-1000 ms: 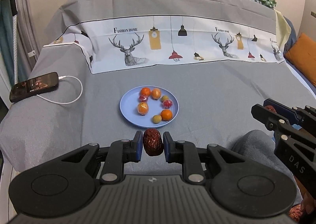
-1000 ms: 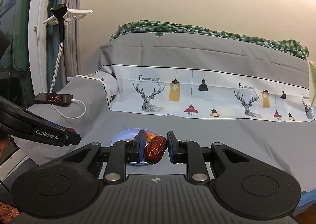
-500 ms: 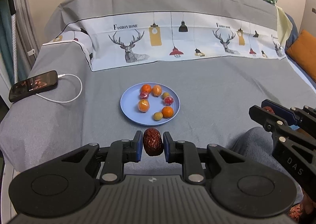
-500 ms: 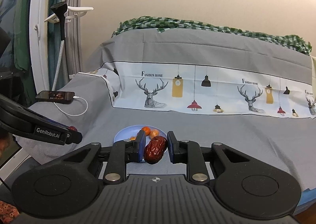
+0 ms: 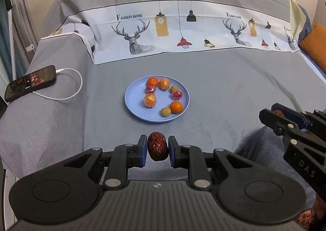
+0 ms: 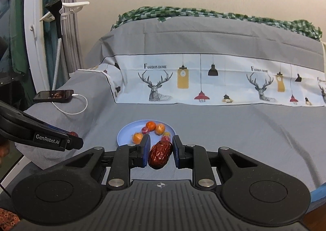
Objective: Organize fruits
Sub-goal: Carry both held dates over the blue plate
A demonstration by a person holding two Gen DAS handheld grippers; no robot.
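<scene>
A blue plate [image 5: 134, 108] lies on the grey bed cover and holds several small fruits: oranges, red wrapped ones and small green-yellow ones. My left gripper [image 5: 158, 149] is shut on a wrinkled red date [image 5: 158, 148], held short of the plate's near rim. In the right wrist view my right gripper [image 6: 161, 153] is shut on a second red date [image 6: 160, 154], tilted between the pads, in front of the plate [image 6: 124, 133]. The right gripper [image 5: 278, 113] also shows at the right edge of the left wrist view, and the left gripper [image 6: 72, 137] at the left of the right wrist view.
A phone [image 5: 30, 83] on a white charging cable [image 5: 67, 96] lies on the bed's left side. A deer-print sheet [image 5: 183, 33] covers the raised back. An orange cushion [image 5: 315, 43] sits at the far right. A garment steamer stand [image 6: 58, 27] rises at the left.
Both grippers have come closer to the plate and dipped a little, each still holding its date. The plate shows larger and higher in the right wrist view.
</scene>
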